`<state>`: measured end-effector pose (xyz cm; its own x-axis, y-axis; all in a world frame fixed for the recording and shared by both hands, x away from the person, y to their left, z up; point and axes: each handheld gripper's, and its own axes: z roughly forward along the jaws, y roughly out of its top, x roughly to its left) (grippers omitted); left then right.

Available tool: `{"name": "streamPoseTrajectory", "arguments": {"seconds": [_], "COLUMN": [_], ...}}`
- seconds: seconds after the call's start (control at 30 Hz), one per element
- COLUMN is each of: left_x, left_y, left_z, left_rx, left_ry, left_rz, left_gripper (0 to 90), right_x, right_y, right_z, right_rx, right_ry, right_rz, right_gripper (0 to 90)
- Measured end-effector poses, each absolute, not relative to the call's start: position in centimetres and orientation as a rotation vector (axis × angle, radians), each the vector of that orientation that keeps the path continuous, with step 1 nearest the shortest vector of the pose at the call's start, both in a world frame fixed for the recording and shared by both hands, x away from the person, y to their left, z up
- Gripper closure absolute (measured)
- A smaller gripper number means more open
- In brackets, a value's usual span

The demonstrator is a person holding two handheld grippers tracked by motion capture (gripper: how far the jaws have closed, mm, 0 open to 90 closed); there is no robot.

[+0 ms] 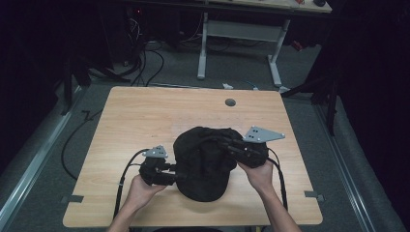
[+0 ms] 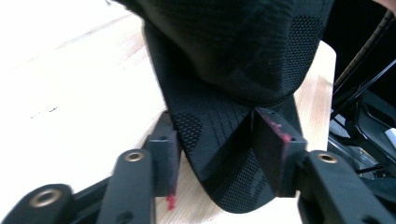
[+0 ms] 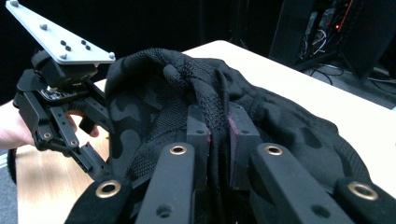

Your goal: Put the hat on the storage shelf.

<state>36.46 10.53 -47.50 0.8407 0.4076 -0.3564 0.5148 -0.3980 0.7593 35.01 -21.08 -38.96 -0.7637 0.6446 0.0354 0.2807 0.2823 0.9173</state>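
A black knit garment (image 1: pixel 203 159) with a faint camouflage pattern lies bunched in a mound on the wooden table (image 1: pixel 145 116), toward the front. My left gripper (image 1: pixel 176 174) holds its left edge low over the tabletop; in the left gripper view the jaws (image 2: pixel 217 154) have a thick fold of the cloth (image 2: pixel 233 46) pinched between them. My right gripper (image 1: pixel 227 145) sits on the mound's upper right, shut on a raised ridge of fabric (image 3: pixel 289 126) between its pads (image 3: pixel 218 130). The left gripper (image 3: pixel 100 116) shows across the garment in the right gripper view.
A round cable hole (image 1: pixel 230 102) sits near the table's far edge. Grey tape marks (image 1: pixel 72 198) (image 1: pixel 314 195) lie at both front corners. Behind the table stand a white desk frame (image 1: pixel 203 43) and floor cables (image 1: pixel 145 63). Bare wood surrounds the garment.
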Motion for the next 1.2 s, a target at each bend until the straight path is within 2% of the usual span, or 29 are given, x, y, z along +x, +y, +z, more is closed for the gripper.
{"name": "streamPoseTrajectory", "arguments": {"seconds": [0.27,0.5,0.87,0.97,1.2], "left_x": [36.3,36.0,35.5,35.4,35.3], "left_y": [11.7,12.4,12.9,13.2,13.6], "left_z": [-46.6,-45.5,-44.5,-44.3,-44.2], "left_rx": [1.964,1.929,1.894,1.888,1.878], "left_ry": [0.664,0.630,0.581,0.587,0.602], "left_rz": [-0.186,-0.216,-0.271,-0.259,-0.235], "left_gripper": [69.7,78.3,86.2,86.4,86.6], "right_x": [34.9,34.9,35.3,35.5,35.8], "right_y": [-21.1,-21.1,-21.4,-21.5,-21.8], "right_z": [-38.6,-38.3,-38.6,-38.6,-39.5], "right_rx": [0.817,0.806,0.841,0.863,0.941], "right_ry": [2.193,2.179,2.174,2.179,2.179], "right_rz": [1.463,1.468,1.502,1.515,1.515], "right_gripper": [81.0,79.0,73.9,69.1,50.1]}}
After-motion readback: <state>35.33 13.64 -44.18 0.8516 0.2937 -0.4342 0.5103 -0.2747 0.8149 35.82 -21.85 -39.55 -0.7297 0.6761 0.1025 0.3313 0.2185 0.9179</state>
